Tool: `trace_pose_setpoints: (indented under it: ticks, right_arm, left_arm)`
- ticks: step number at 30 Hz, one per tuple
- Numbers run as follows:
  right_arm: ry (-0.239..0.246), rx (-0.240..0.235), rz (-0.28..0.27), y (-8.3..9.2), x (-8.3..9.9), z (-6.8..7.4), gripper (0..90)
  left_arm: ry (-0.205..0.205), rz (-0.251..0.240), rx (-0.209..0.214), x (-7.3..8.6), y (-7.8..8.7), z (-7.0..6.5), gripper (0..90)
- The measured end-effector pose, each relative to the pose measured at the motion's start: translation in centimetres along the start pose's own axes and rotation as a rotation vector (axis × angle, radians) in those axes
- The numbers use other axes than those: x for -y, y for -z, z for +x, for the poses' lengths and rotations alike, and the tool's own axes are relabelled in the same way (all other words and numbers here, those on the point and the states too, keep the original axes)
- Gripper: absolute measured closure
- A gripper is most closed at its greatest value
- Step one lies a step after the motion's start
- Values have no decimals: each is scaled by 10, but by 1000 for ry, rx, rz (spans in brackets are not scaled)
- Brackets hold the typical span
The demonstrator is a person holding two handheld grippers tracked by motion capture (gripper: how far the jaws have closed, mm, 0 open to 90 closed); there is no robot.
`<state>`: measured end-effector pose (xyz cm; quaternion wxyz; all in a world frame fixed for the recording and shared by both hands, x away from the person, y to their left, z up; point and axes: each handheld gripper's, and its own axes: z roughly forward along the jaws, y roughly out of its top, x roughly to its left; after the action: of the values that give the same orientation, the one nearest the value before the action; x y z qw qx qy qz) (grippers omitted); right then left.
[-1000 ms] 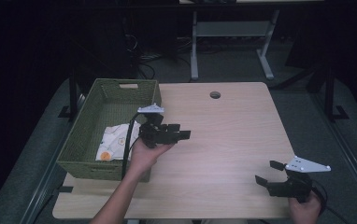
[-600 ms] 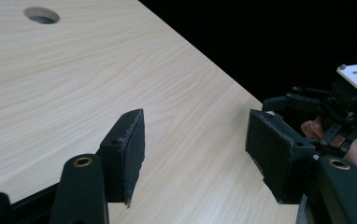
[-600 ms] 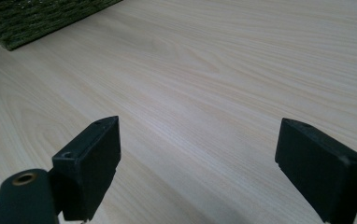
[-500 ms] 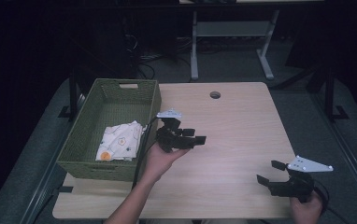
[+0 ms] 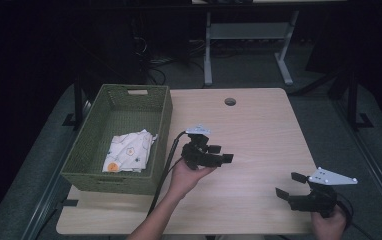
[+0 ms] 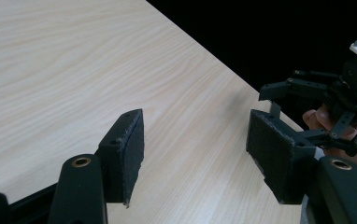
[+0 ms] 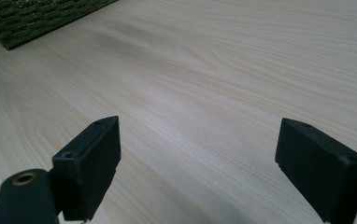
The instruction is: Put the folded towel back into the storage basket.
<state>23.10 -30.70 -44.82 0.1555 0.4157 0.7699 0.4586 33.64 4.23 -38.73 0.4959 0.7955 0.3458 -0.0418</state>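
High view: the left gripper [image 5: 218, 156] sits at frame centre above the table [image 5: 259, 125], jaws parted wide and holding nothing, just right of the basket [image 5: 161, 125]. The cloth [image 5: 129, 150] lies crumpled inside the basket, at centre left, apart from both grippers. The right gripper [image 5: 291, 186] rests at the lower right, also wide and empty, well away from the basket. Judging by this, the cloth is placed and the hands are clear of it; the packing step looks done. Any next move would call for reaching back over the basket rim to the cloth.
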Motion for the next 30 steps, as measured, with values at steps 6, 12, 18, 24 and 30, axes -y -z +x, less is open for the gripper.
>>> trace_pose_setpoints:
  ticks: [6, 12, 18, 24, 30]
  right_arm:
    - [-9, 3, 3, 2, 1, -2, 138]
    - [-15, 7, 5, 4, 3, -4, 138]
    - [-16, 11, 11, 4, 3, -5, 138]
    - [-8, 7, 19, 3, 3, -4, 138]
    - [4, 15, 32, 1, 1, -2, 138]
  left_arm:
    - [2, 13, 11, 7, -8, -2, 375]
    - [-2, 18, 7, 13, -17, -4, 374]
    - [-5, 21, 0, 21, -26, -6, 364]
    - [-14, 22, -10, 29, -29, -7, 351]
    - [-28, 16, -11, 34, -28, -9, 339]
